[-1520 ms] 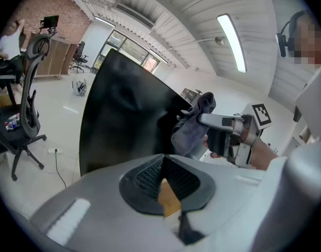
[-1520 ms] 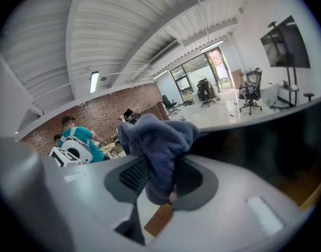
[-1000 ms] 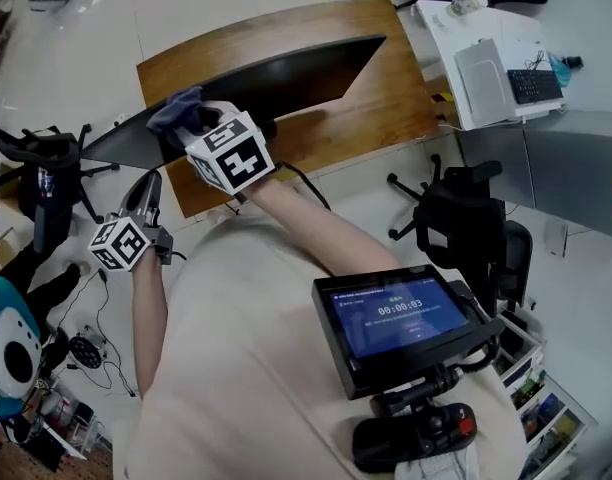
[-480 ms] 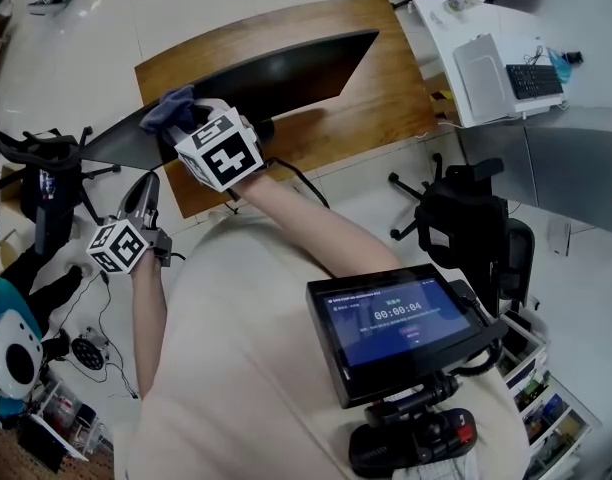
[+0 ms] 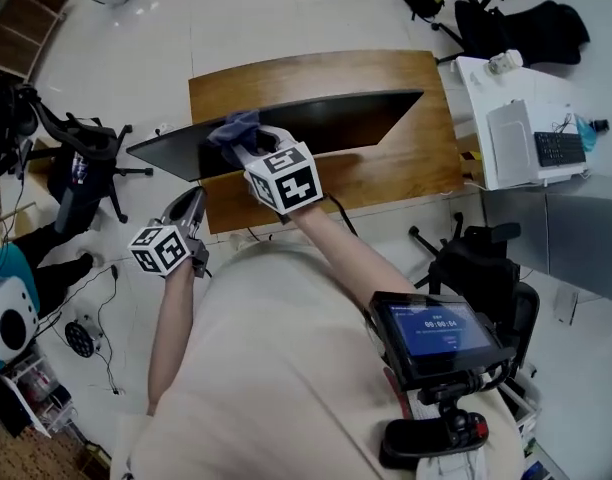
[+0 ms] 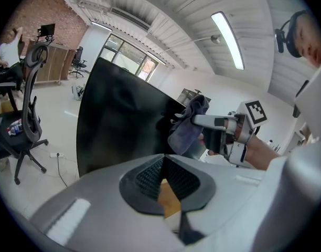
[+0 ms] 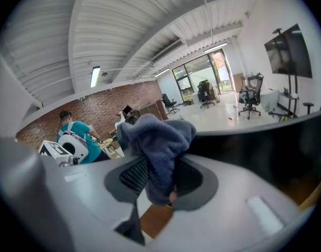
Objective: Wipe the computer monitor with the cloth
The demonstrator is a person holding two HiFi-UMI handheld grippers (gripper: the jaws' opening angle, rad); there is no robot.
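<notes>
Pinching the cloth (image 7: 158, 140), the right claw (image 7: 160, 177) is held at the monitor's (image 5: 316, 118) upper edge, apparently touching it; the left claw (image 6: 163, 175) is pressed together, empty, beside the counter (image 5: 386, 168).

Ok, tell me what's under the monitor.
A wooden desk lies under the monitor, whose left end overhangs the floor. The stand cannot be seen, covered by the monitor and the right gripper holding the cloth.
</notes>
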